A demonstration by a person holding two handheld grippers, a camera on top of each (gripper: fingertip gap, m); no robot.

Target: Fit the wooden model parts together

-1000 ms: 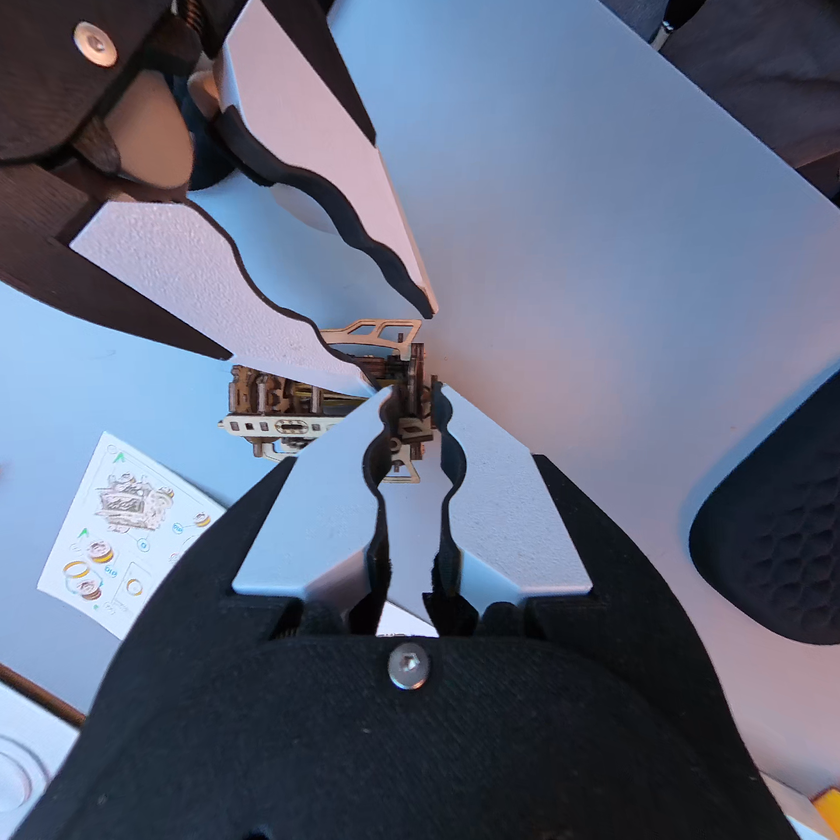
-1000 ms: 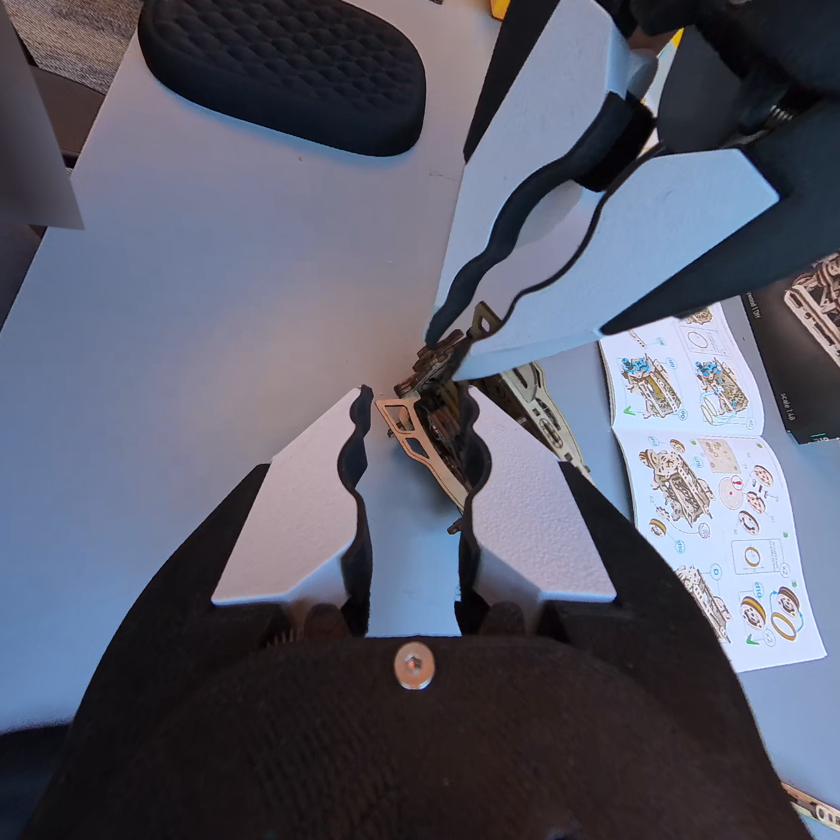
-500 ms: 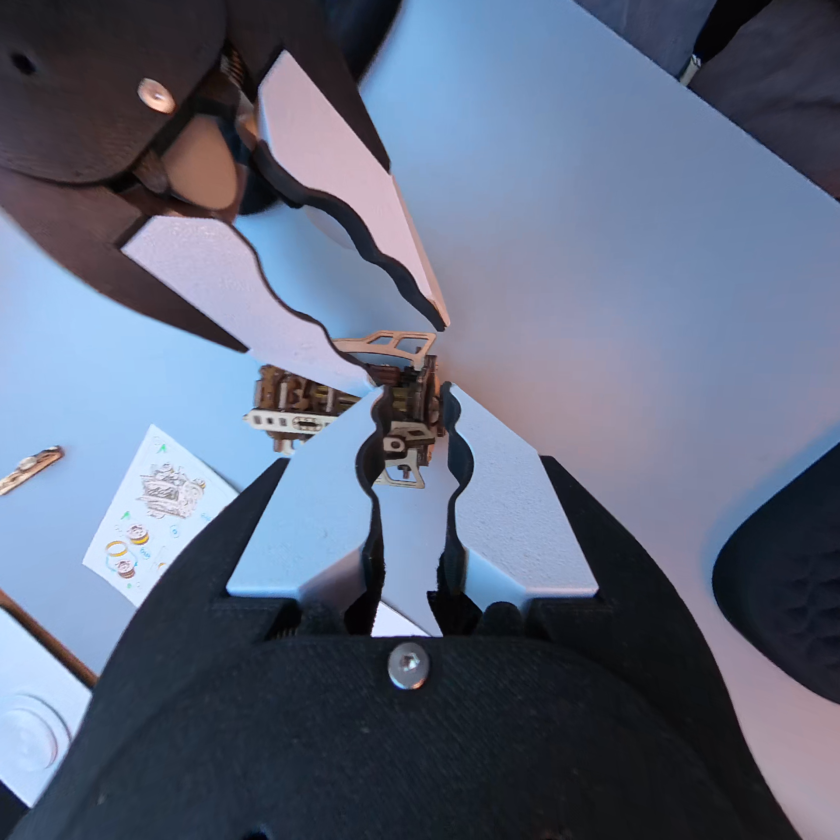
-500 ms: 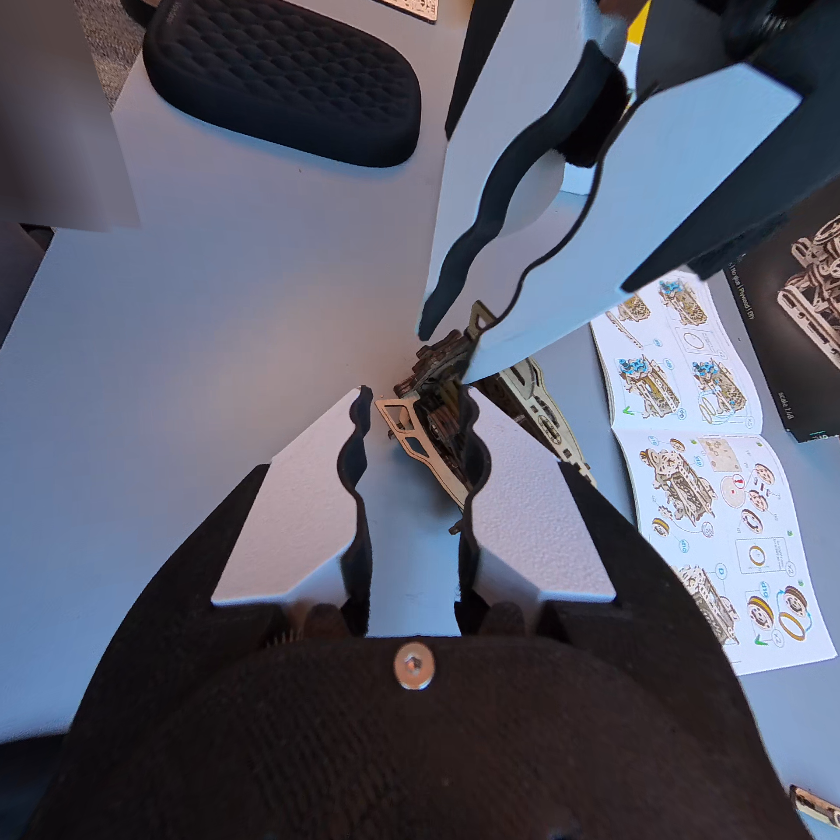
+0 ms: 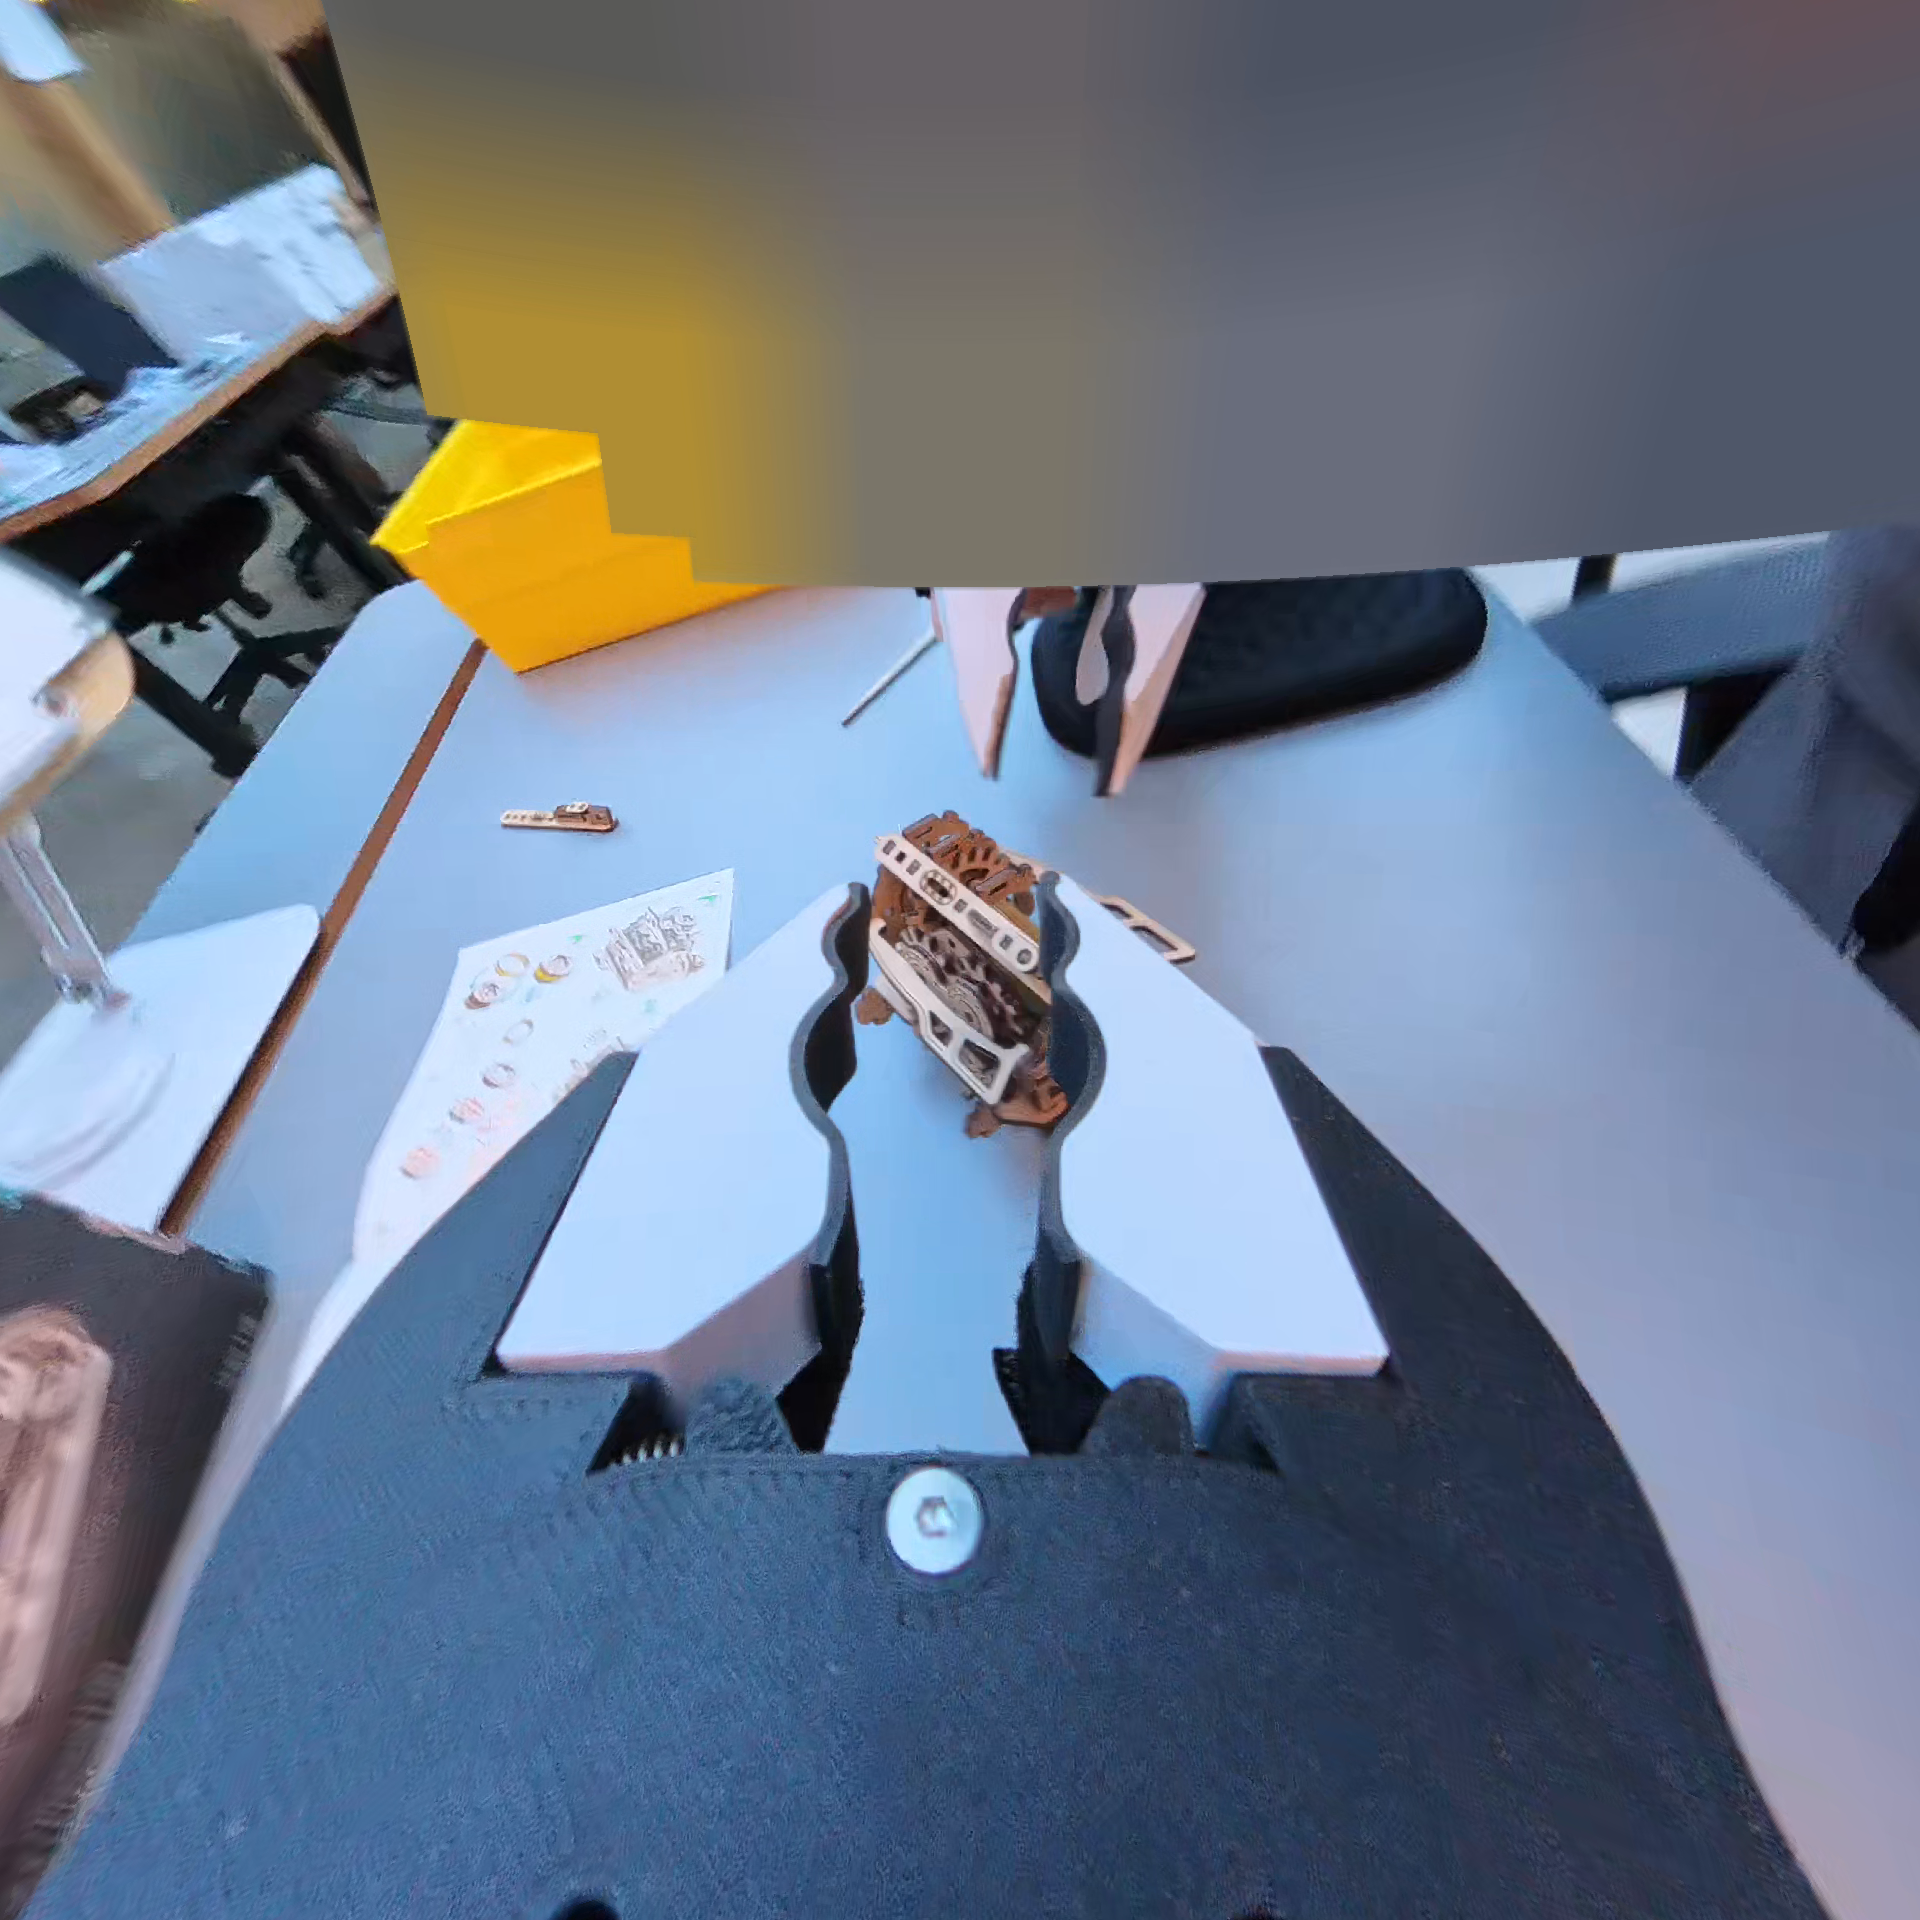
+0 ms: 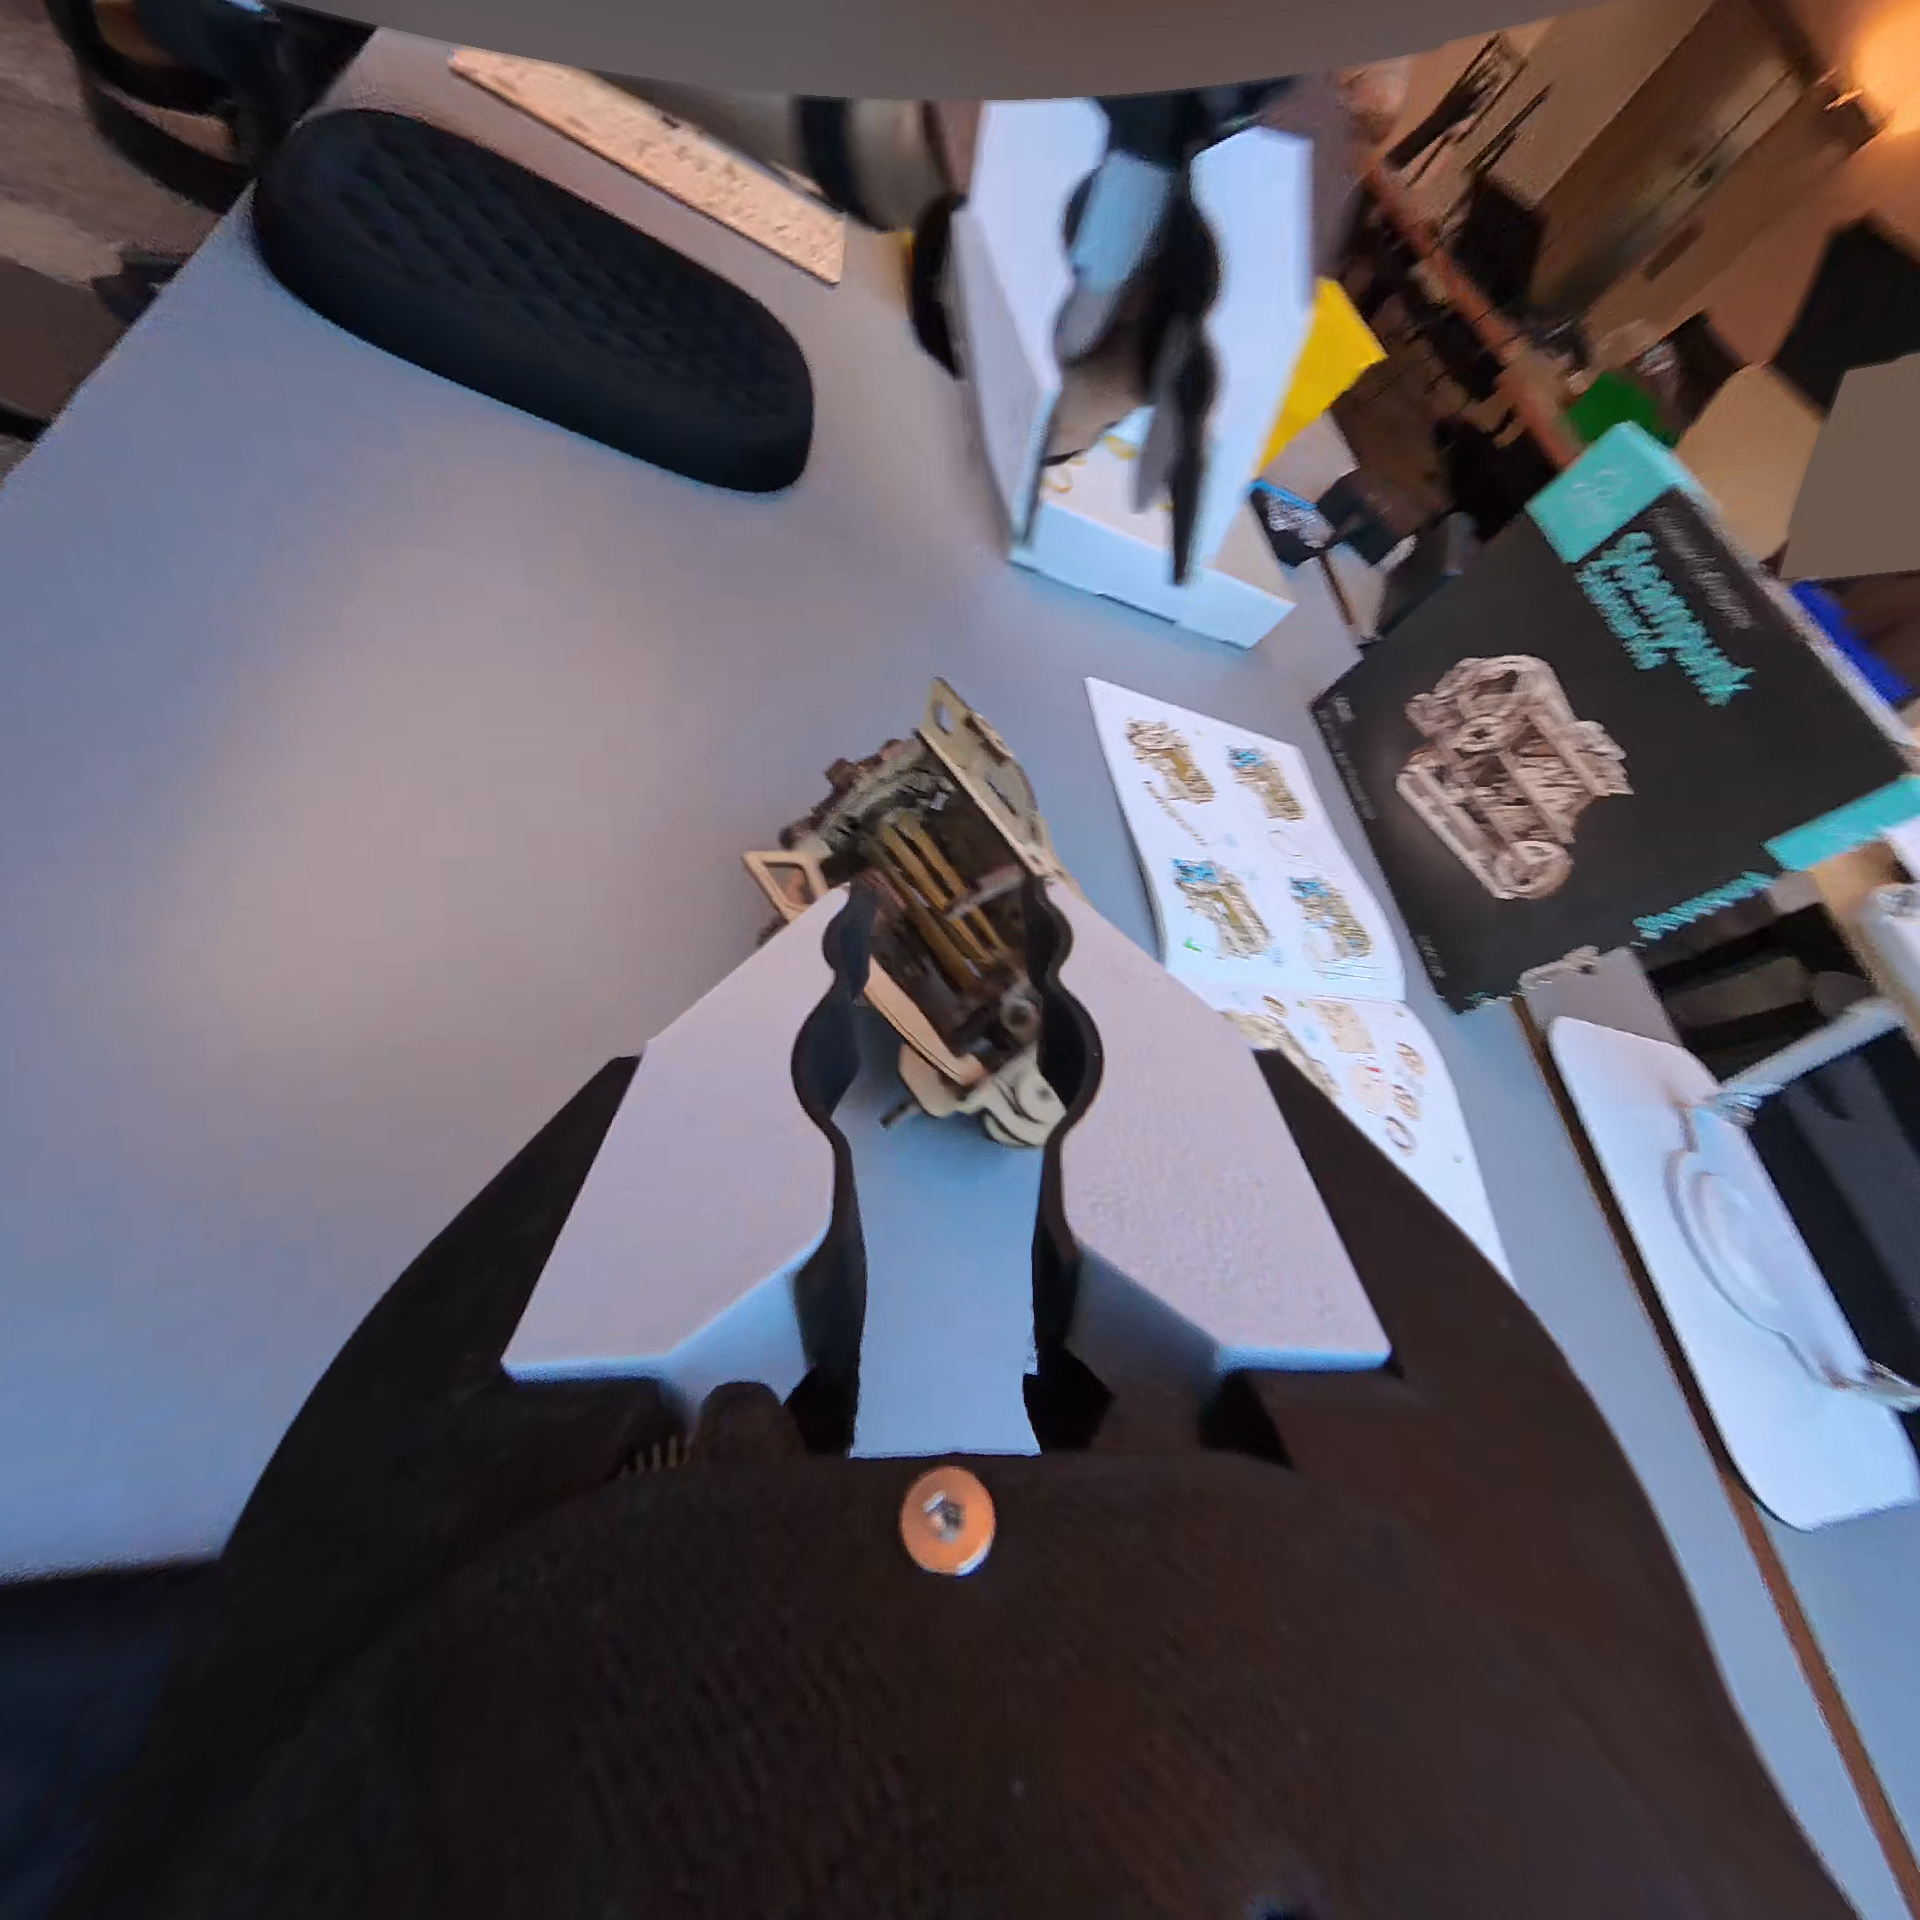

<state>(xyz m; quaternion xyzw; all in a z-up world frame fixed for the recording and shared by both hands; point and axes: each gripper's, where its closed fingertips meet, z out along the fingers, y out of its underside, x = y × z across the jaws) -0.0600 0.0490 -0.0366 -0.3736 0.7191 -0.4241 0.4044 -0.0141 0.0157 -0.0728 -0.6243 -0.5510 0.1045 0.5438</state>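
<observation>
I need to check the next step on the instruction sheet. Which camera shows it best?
The right wrist view: the instruction sheet lies open beside the wooden model, its picture panels mostly unobstructed though slightly blurred. The left wrist view shows the sheet at a flat angle, smeared, and partly behind the left gripper's fingers.

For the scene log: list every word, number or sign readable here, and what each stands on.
Black box: teal lettering on top and edges, motion-blurred; I do not repeat its wording.
Instruction booklet: tiny marks beside the drawings, too small to read.
Pale board at the far table edge: too blurred to read.
Wooden model: no writing visible.
</observation>
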